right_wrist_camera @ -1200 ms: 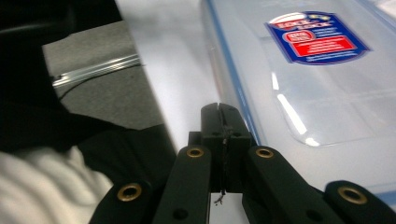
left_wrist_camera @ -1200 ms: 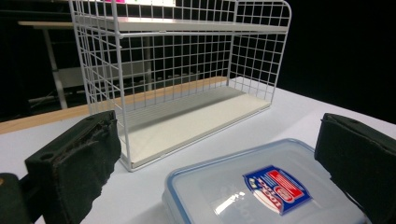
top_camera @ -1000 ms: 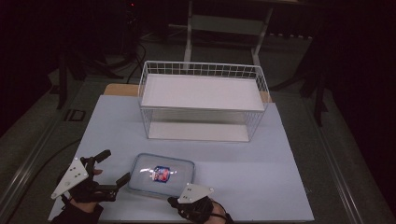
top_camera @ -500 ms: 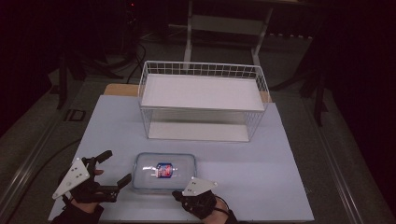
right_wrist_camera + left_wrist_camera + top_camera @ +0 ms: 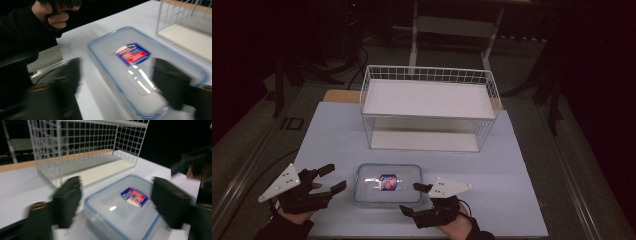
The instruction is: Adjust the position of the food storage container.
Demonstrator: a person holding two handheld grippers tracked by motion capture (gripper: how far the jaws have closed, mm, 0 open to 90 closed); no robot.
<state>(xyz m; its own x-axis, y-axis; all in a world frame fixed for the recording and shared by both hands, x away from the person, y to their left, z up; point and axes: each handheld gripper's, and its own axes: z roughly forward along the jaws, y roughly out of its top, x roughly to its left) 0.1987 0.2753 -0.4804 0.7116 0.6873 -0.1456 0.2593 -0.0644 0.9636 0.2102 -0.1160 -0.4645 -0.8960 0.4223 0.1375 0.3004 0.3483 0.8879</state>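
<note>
Quick count from my end: one clear lidded container [image 5: 388,183] with one red-and-blue label [image 5: 388,182] on top, sitting between the fingers of both tools. One white wire basket [image 5: 430,112], out past the fingertips on the far side. Two grippers, the left gripper [image 5: 329,179] and the right gripper [image 5: 415,198], two black jaws each, so four jaws total. One table [image 5: 522,185] under all of it. Two grey triangle plates, one per gripper.
</note>
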